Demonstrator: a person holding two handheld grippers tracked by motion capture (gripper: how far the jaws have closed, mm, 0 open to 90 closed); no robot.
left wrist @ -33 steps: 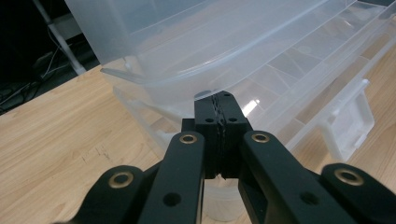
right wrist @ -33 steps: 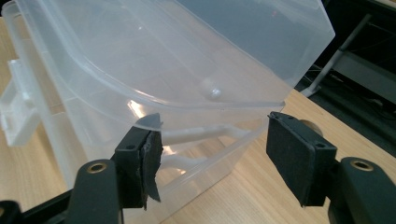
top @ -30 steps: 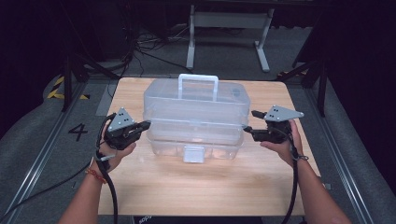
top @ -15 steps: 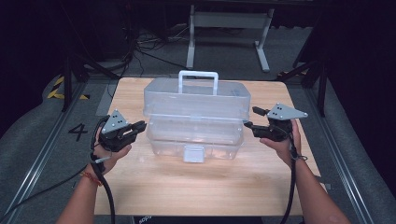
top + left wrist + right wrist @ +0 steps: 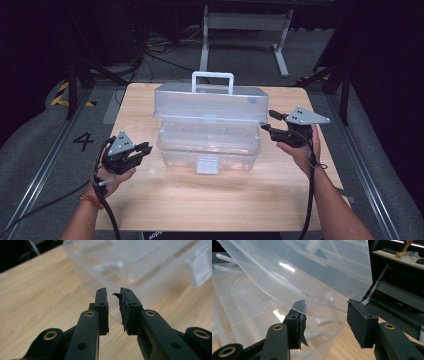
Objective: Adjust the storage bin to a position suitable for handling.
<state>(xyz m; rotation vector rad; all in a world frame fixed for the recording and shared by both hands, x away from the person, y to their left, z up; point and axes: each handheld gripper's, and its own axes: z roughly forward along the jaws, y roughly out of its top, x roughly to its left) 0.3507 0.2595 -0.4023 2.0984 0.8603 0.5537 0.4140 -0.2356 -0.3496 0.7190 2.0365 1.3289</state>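
A clear plastic storage box [image 5: 210, 150] stands mid-table with its lid [image 5: 210, 102] raised; a white handle [image 5: 212, 76] tops the lid. My left gripper [image 5: 145, 149] sits low at the box's left, apart from it. Its jaws have just been opening to a narrow gap, and nothing is between them [image 5: 113, 293], with the box's corner [image 5: 140, 267] just beyond. My right gripper [image 5: 268, 121] is at the lid's right end. Its jaws have just been closing around the lid's rim [image 5: 307, 270]. The right pad [image 5: 359, 322] still stands off the plastic.
The wooden table [image 5: 200, 200] has bare room in front of the box and to both sides. A white latch [image 5: 207, 164] hangs at the base's front. Behind the table stand a metal frame [image 5: 245, 22] and cables on a dark floor.
My left gripper has left the lid's left end and dropped down toward the table, its jaws parting slightly. The right gripper has kept its place, with its jaws narrowing on the lid's rim.
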